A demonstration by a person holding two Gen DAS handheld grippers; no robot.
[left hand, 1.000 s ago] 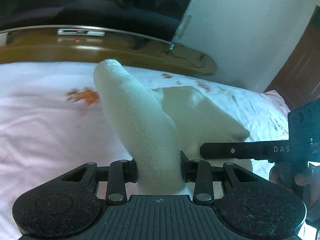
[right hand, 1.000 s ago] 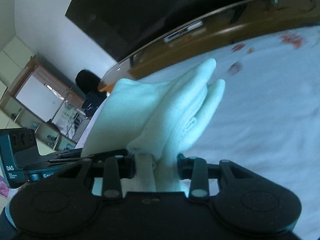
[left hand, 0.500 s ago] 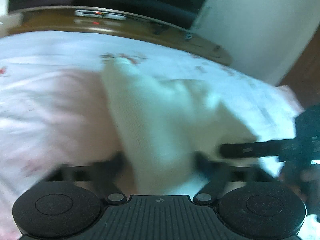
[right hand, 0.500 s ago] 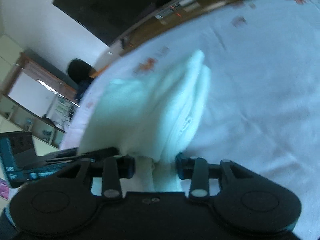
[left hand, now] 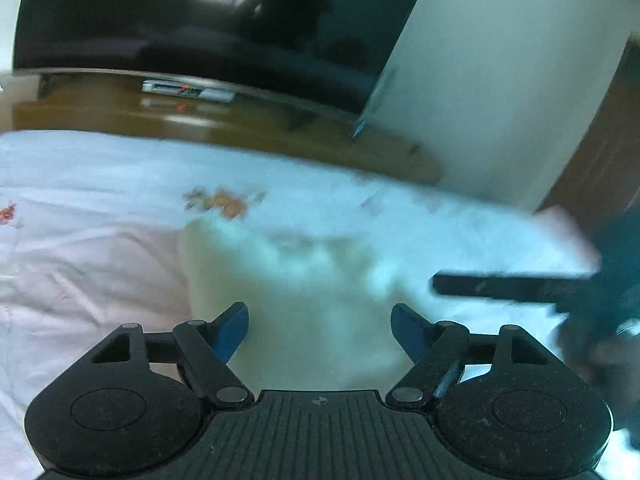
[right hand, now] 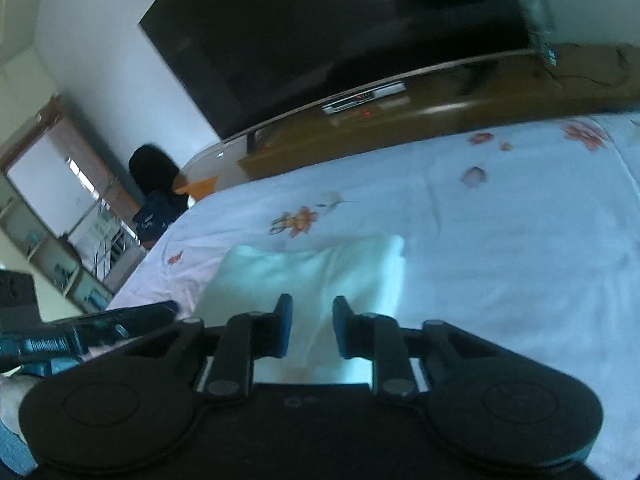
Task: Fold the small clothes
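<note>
While the white sock [left hand: 304, 300] [right hand: 320, 272] lay flat on the flowered bedsheet [left hand: 100, 248] [right hand: 500, 240], the left gripper [left hand: 320, 324] stood wide apart around its near end, gripping nothing. The right gripper [right hand: 312, 326], parted more narrowly, hovered at the sock's near edge, also empty. Beyond the bed's far side ran a wooden TV stand [right hand: 460, 112] under a dark television [right hand: 340, 28].

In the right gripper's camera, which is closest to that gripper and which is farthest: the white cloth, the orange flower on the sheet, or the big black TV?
1. White cloth: on the bed, right in front of the right gripper.
2. Orange flower: printed on the sheet, just beyond the cloth.
3. Big black TV: on the wall, behind the bed.
</note>
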